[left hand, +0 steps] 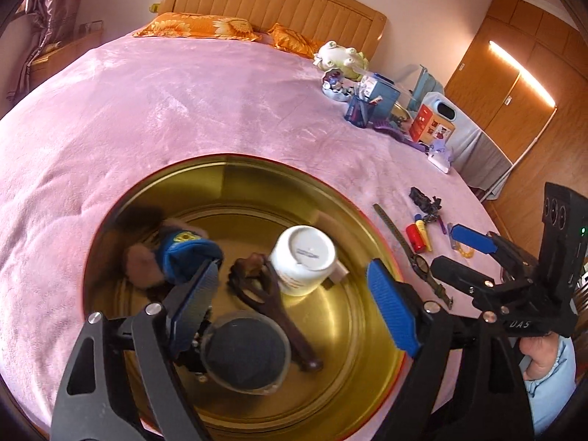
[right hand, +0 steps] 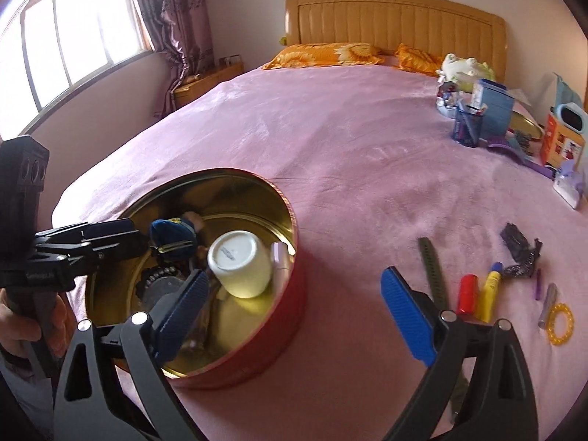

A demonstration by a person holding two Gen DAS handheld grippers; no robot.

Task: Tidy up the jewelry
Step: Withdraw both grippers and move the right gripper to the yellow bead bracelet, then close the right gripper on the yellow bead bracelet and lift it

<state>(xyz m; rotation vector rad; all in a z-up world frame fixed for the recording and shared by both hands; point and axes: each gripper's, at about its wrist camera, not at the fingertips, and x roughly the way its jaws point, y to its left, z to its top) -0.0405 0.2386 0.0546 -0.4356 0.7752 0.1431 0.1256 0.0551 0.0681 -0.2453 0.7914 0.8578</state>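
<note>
Gold-lined round tin holds an overturned white cup.

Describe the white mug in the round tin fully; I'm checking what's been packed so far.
The white ceramic mug lies tipped on its side inside the round gold-lined tin with red outer wall, its unglazed base ring with a small printed mark facing the cameras. It looks glossy and intact. It rests beside a blue plush toy; neither gripper touches it.

Round red tin with gold inside, on pink bedspread
Green watch and yellow bead bracelet lie flat beside it, outside.
</note>
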